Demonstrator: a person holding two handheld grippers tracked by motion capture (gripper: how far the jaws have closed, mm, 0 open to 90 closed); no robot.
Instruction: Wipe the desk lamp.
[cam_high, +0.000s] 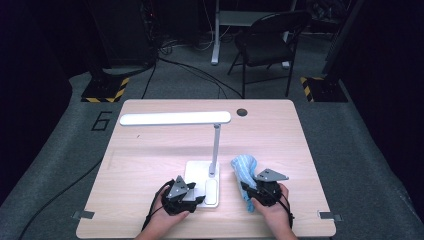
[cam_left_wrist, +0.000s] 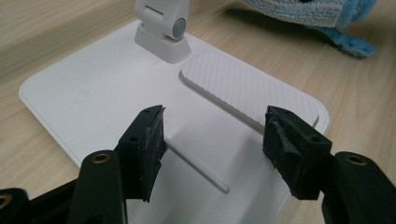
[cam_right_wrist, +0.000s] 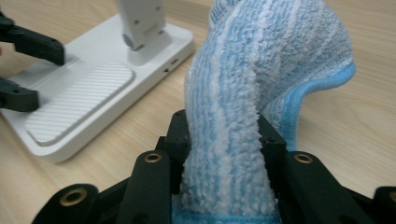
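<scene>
Right gripper view: blue cloth (cam_right_wrist: 261, 79) pinched between jaws; left gripper (cam_left_wrist: 212, 140) jaws wide over lamp base (cam_left_wrist: 93, 88).

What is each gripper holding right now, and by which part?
Right gripper pinches the blue cloth by a bunched fold. Left gripper holds nothing, open over the lamp base.

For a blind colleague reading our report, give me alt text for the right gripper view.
The right gripper's black jaws pinch a fluffy blue-and-white striped microfibre cloth, which rises bunched above the pale wooden table. Beside it stands the flat white desk lamp base.
</scene>
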